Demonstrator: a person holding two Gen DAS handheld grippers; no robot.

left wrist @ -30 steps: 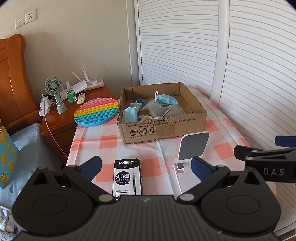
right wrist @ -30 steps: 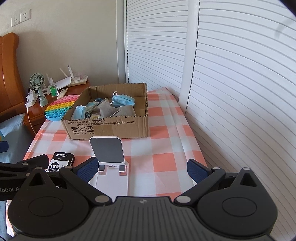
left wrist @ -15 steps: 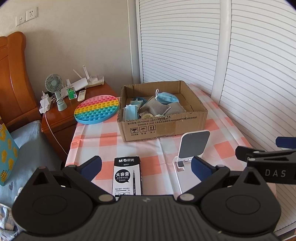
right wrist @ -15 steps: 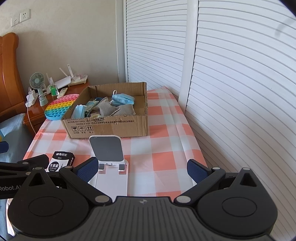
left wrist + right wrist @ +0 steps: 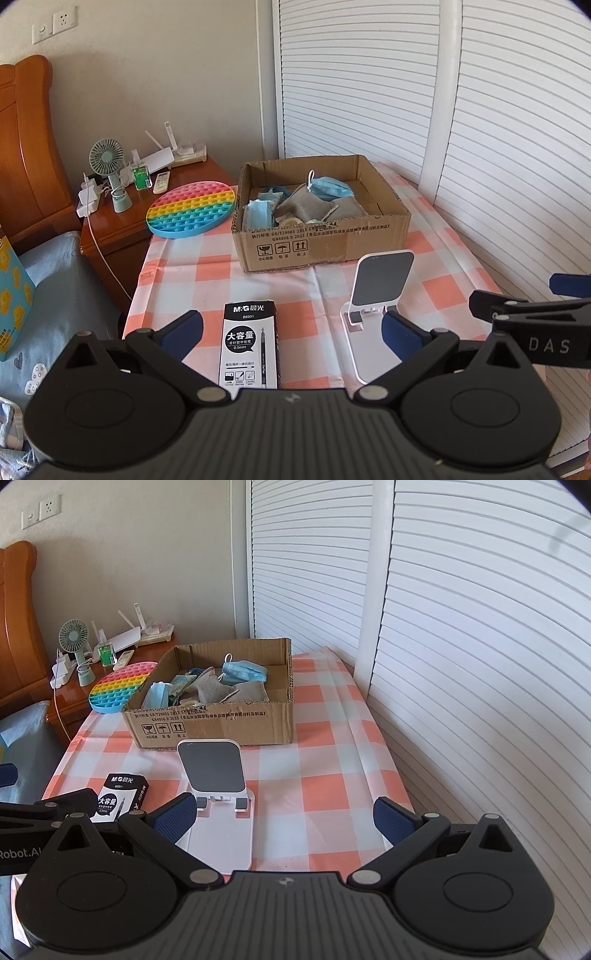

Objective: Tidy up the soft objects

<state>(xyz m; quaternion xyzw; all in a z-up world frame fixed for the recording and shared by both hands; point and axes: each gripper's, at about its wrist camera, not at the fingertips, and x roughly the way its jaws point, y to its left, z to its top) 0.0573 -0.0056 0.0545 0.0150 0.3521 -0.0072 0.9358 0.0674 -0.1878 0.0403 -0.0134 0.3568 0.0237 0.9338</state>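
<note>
Blue face masks (image 5: 328, 186) and grey pouches (image 5: 306, 208) lie in the cardboard box (image 5: 321, 243) at the checked table's (image 5: 436, 258) far end. Left gripper (image 5: 291, 328) and right gripper (image 5: 284, 812) hover near the front edge, both spread wide, empty, touching nothing.

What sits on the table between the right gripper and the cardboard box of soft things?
A white phone stand stands between the right gripper and the cardboard box, on checked cloth; the right wrist view shows it.
</note>
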